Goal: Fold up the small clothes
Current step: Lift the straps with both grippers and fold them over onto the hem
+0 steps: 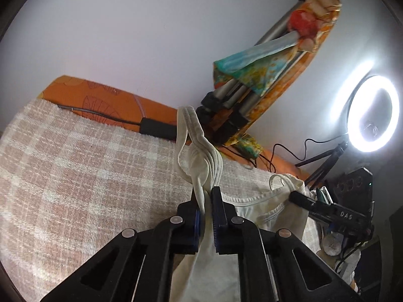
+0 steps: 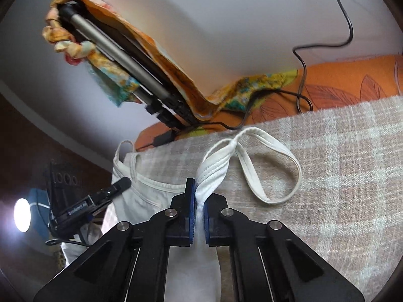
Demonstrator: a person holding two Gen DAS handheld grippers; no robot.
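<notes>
Item 1: one white garment [image 1: 241, 216], small and ribbed at the band, held between two claws above one checked pink-and-cream blanket [image 1: 75, 176]. Its banded edge [image 1: 201, 156] rises bunched from the left claw; a thin white strap loop [image 2: 272, 171] hangs out beside the right claw, over the blanket.

Item 2: left claw [image 1: 207, 201], closed on the garment, cloth pinched between its two blue-padded fingers [image 1: 197, 216].

Item 3: right claw [image 2: 199, 201], likewise clamped on the garment's ribbed band, cloth trailing down between the fingers.

Item 4: one orange leaf-patterned sheet [image 2: 352, 80] beneath the blanket, showing along its far edge.

Item 5: one folded tripod [image 1: 236, 93], leaning against the wall, draped with one orange, yellow and teal printed cloth [image 1: 254, 68].

Item 6: one lit ring light [image 1: 367, 113] on its own small stand.

Item 7: black cables [image 2: 302, 58], count unclear, running over the sheet.
</notes>
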